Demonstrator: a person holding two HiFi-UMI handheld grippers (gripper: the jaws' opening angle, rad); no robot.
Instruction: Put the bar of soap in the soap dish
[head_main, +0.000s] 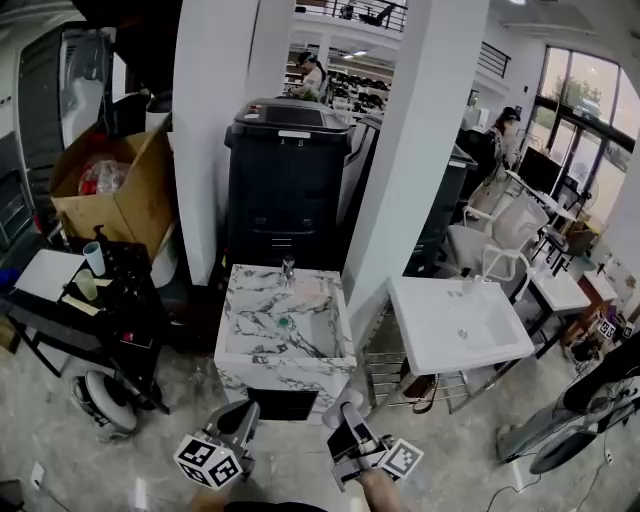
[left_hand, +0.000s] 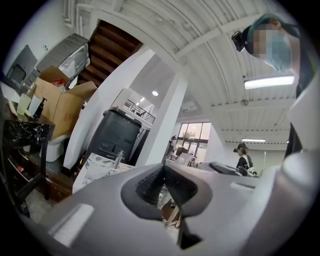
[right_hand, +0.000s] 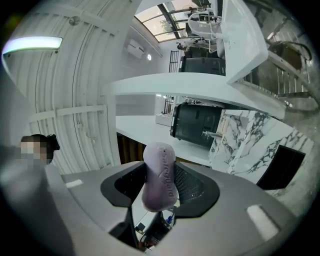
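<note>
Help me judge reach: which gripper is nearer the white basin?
Right. The right gripper, holding the bar of soap, sits just below-left of the white basin; the left gripper is farther left, before the marble sink.

Left gripper (head_main: 243, 412), right gripper (head_main: 346, 420): grey, marker-cubed

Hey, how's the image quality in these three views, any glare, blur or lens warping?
Head view: the wide lens bends the white pillar, and the windows at right are bright. Left gripper view: black corners, a glaring ceiling light. Right gripper view: the bar of soap is sharp, the strip light blown out.
</note>
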